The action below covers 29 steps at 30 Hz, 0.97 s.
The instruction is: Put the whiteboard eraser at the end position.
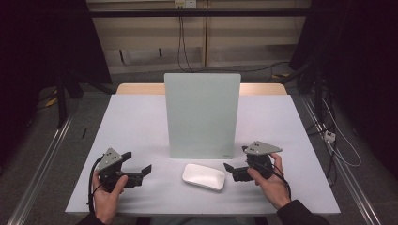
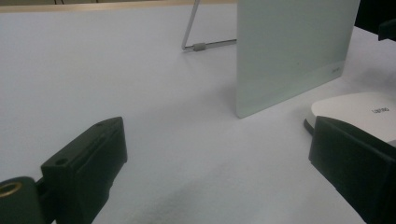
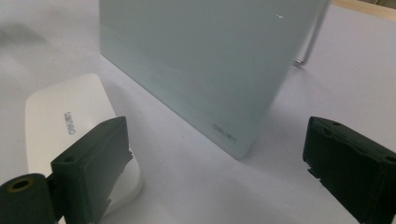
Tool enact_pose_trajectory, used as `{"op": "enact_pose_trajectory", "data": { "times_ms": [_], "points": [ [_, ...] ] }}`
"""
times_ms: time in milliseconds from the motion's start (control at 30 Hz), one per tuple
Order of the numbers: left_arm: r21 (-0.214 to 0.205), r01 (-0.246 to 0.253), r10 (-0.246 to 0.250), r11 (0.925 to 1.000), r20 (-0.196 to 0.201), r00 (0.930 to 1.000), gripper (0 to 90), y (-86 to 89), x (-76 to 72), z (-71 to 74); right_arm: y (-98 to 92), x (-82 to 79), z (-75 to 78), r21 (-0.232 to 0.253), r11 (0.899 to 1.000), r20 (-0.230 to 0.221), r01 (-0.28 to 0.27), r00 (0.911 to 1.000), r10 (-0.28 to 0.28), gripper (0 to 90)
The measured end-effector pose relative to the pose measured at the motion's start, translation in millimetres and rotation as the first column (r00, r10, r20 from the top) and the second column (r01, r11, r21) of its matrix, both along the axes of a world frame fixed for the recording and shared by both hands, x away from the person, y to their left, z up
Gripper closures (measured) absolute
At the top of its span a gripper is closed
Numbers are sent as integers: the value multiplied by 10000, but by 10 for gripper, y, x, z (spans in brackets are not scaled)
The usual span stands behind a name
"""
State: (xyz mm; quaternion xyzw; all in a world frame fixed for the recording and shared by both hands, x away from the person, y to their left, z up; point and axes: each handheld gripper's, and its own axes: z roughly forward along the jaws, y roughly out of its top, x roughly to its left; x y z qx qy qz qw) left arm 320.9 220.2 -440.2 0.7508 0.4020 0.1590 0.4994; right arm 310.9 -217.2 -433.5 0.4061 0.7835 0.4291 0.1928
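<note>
Sitting at the far left, well left of the white block [image 1: 203, 176]: left gripper [image 1: 140, 163], held in the person's left hand [image 1: 107, 198], jaws standing wide apart with nothing between them, pointing toward the block. In the left gripper view, block edge [image 2: 359, 112] peeking just beyond the right jaw, not touching.

Lying flat on the white table [image 1: 141, 126], between the two grippers: the white block, rounded corners, small grey lettering on top [image 3: 70, 123].

Standing upright just behind the block: pale frosted panel [image 1: 202, 115], propped by a metal wire stand [image 2: 205, 45] at its back, near the block but apart from it.

Sitting right of the block, close beside it: right gripper [image 1: 236, 161], held in the person's right hand [image 1: 272, 183], jaws gaping, gripping nothing.
</note>
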Motion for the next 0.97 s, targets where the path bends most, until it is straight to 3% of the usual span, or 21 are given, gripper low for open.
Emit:
{"op": "enact_pose_trajectory", "data": {
  "times_ms": [400, 600, 800, 967],
  "points": [
    [23, -35, 35, 10000, 36, 10000, 42, 3, -3, -2, -422, -66, -56, -82, 9923, 235, 1234, 9921, -1232, 76],
    [55, -54, 53, 10000, 61, 10000, 42, -2, -13, 3, -549, -104, -104, -163, 9874, 244, 1573, 9873, -1568, 77],
    [95, -118, 118, 9999, 48, 9999, 51, -6, -15, 11, -651, -123, -172, 46, 9816, 68, 1910, 9816, -1910, 80],
    [127, -67, 67, 9999, -17, 10000, 51, -4, -6, 1, -667, -125, -149, 258, 9780, 209, 2069, 9780, -2074, 85]
  ]
}}
